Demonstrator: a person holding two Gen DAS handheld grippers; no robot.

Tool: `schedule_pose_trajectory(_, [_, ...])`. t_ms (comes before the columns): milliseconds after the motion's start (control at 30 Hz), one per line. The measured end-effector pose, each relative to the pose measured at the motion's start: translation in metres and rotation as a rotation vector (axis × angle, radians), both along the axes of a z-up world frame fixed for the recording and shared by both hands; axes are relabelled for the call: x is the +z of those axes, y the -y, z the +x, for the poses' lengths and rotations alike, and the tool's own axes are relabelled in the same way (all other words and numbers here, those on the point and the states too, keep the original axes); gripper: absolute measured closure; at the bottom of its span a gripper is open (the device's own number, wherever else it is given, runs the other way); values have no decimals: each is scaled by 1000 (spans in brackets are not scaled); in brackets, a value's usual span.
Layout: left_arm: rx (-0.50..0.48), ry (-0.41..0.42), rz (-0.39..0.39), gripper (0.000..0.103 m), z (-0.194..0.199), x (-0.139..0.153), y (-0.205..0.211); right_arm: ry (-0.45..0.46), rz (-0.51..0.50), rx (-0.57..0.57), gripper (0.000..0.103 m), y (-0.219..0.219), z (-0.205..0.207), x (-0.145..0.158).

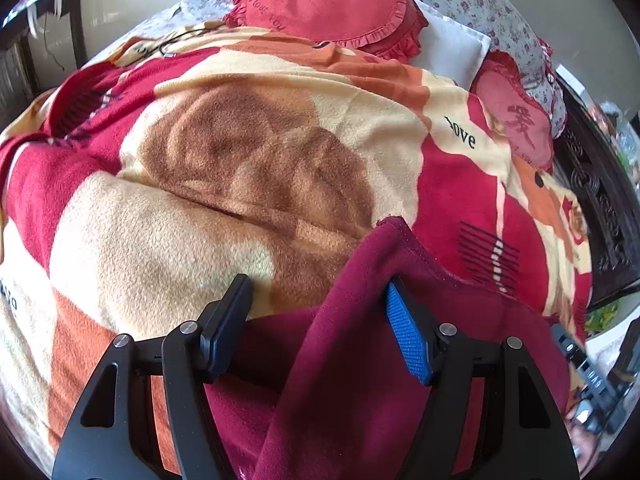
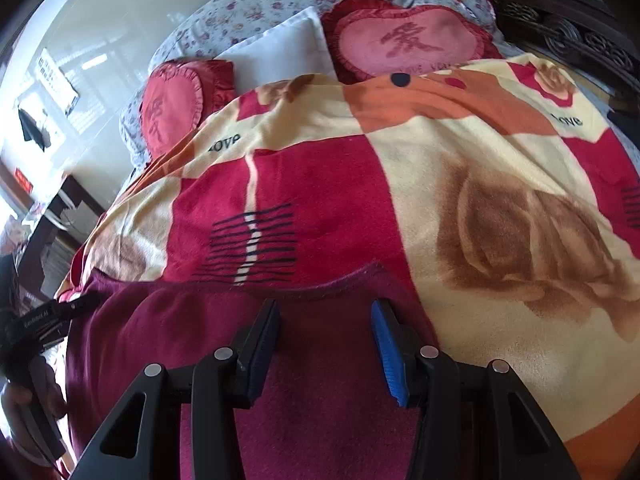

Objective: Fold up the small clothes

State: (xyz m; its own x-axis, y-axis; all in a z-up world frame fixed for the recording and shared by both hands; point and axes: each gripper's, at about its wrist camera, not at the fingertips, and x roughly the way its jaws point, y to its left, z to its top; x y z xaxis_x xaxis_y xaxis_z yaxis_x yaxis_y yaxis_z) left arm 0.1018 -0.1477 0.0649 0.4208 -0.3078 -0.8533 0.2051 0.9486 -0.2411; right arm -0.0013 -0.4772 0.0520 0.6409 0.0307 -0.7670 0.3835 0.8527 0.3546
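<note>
Maroon fleece garment (image 2: 320, 360) on rose-patterned red and cream blanket (image 2: 500, 184) near its front edge, left gripper (image 1: 320, 312) and right gripper (image 2: 325, 344) both spread over it

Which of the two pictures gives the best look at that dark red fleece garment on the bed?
The right wrist view: the dark maroon fleece garment spreads flat across the patterned fleece blanket, with its hemmed far edge visible and the open right claw over it. The left wrist view shows only a bunched, raised fold of it between the open left claw's fingers.
</note>
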Motion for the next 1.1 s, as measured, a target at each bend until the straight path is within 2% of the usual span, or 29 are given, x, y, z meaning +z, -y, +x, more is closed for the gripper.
schedule_pose_trajectory(233, [-6,19,9,35,-13,10,-4,3,21,-10,58,3,-6,8])
schedule_pose_trajectory(500, [-36,69,39,35,-45,27,-11,40,31,26,58,-25,-49,41])
schedule_pose_trajectory(667, [-58,68,56,35,-66,30,-15,31,4,35,58,-44,-71,41])
schedule_pose_trajectory(767, [-63,54,60,35,-78,27,-21,61,-4,-3,57,-45,-88,41])
schedule_pose_trajectory(900, [-62,46,77,35,-94,23,-29,-15,31,-25,57,-38,-89,18])
schedule_pose_trajectory(967, [-61,35,80,35,-102,22,-35,-22,34,-16,57,-37,-90,12])
schedule_pose_trajectory(1100, [-48,26,64,35,-117,22,-51,-3,42,-24,57,-41,-100,25])
